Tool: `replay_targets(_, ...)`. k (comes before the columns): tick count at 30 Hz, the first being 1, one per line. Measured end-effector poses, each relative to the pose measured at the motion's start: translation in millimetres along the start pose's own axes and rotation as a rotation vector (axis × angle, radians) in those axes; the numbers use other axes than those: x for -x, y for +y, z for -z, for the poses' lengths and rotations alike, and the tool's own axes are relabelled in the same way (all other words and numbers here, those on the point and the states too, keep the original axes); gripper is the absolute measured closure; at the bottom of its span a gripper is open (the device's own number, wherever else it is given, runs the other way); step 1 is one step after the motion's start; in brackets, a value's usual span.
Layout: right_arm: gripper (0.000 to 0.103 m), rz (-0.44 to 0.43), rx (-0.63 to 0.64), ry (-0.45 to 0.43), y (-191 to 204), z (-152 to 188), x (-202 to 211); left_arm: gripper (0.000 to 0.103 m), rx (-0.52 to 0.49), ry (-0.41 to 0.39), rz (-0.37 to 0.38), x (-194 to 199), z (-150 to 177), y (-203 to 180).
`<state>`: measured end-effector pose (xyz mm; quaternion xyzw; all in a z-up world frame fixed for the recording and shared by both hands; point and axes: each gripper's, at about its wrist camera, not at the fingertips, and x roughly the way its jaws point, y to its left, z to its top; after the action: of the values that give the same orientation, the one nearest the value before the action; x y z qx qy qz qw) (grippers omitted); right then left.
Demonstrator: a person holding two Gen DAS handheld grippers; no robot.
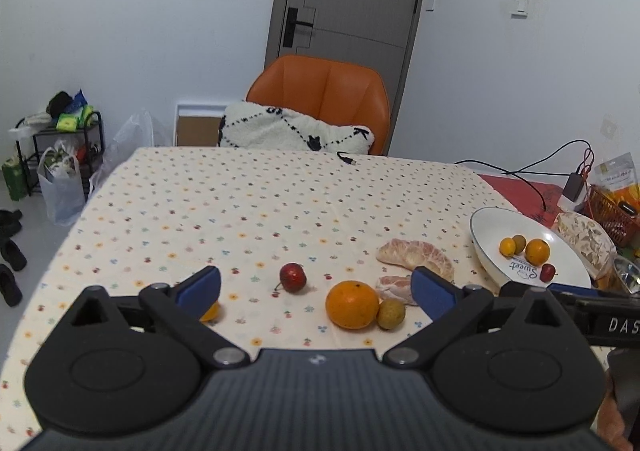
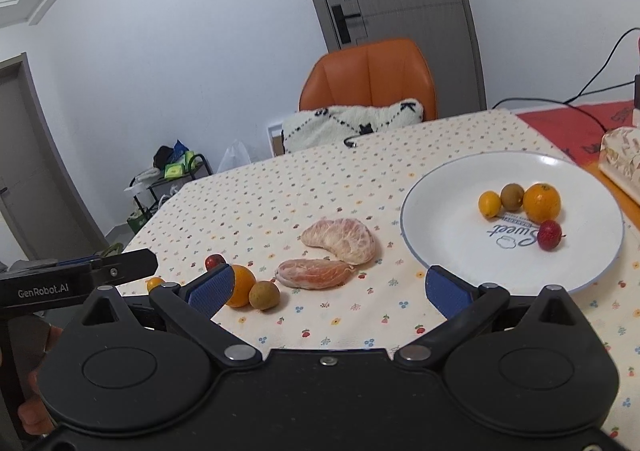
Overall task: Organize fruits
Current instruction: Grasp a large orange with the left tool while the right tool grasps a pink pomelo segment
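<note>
Both grippers' fingers gape wide, holding nothing: left gripper [image 1: 316,287], right gripper [image 2: 330,289]. At nine o'clock, a small orange fruit [image 1: 211,313] hides behind the left finger.

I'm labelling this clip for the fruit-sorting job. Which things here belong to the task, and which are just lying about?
Task things:
white plate holding four small fruits
orange on the cloth
brown fruit touching it
red fruit
two pomelo segments
small yellow fruit
left gripper, right gripper, both open

Lying about:
orange chair
cushion
black cable
red basket
</note>
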<state>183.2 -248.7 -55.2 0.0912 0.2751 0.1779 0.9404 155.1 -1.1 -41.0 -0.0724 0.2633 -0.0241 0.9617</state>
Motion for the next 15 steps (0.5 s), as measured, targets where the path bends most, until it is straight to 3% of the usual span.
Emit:
replay_targets(4,0.000,-0.015,-0.012,0.024,0,-3,-11,0.005,0.015,-0.002,0.005,-8,0,-1)
replay_targets(15,0.004,-0.063,-0.001,0.084,2,-7,-37,0.027,0.063,0.083,0.050,-41,0,-2)
